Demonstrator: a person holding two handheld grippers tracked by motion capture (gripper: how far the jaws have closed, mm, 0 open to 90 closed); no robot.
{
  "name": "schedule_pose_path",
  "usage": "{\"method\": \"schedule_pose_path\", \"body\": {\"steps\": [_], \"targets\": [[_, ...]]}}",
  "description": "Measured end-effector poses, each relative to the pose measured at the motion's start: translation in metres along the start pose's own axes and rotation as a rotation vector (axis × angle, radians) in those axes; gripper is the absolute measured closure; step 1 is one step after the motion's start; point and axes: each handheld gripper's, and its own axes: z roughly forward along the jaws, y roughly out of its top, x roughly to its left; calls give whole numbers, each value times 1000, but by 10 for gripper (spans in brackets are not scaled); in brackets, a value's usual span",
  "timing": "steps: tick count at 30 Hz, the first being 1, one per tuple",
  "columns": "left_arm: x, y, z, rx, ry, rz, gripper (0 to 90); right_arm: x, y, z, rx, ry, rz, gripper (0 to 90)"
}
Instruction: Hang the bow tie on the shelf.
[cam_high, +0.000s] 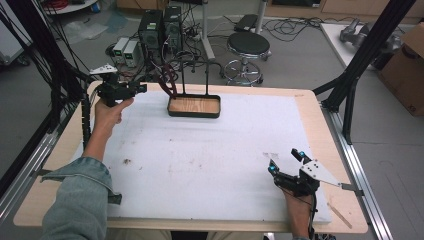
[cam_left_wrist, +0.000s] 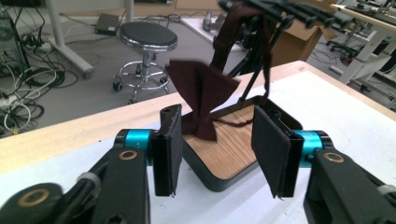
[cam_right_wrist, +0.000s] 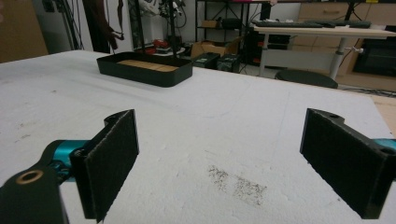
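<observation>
Hanging from the stand (cam_high: 192, 75) just beyond the parted, empty left gripper (cam_left_wrist: 217, 151), a bow tie (cam_left_wrist: 201, 100) is seen, long axis upright; the right gripper (cam_high: 286, 161) is held apart, well away.

Black tool (cam_left_wrist: 217, 154) with flat dark pads, teal collars, brass screws; grey-green sleeve (cam_high: 80, 195).

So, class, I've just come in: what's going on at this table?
A person works two hand-held grippers at a white-covered table. The left gripper is open just in front of a dark red bow tie hanging from a rack over a wood-bottomed tray; its pads do not press it. The right gripper rests open near the front edge.
</observation>
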Motion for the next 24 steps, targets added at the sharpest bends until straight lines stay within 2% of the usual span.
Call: {"method": "schedule_pose_path", "body": {"steps": [1, 2, 9, 17, 20, 24], "targets": [[-3, 2, -6, -21, 2, 10, 529, 0, 0, 0, 0, 0, 1, 106], [-3, 2, -6, -21, 2, 10, 527, 0, 0, 0, 0, 0, 1, 106], [-11, 10, -35, -97, -9, 33, 499, 1, 0, 0, 1, -2, 4, 105], [-19, 14, -62, -141, 5, 71, 474, 1, 0, 0, 3, -3, 8, 106], [-24, 15, -72, -143, 12, 93, 462, 0, 0, 0, 2, -5, 7, 106], [-30, 14, -86, -165, 6, 102, 422, 0, 0, 0, 2, -5, 6, 106]]}}
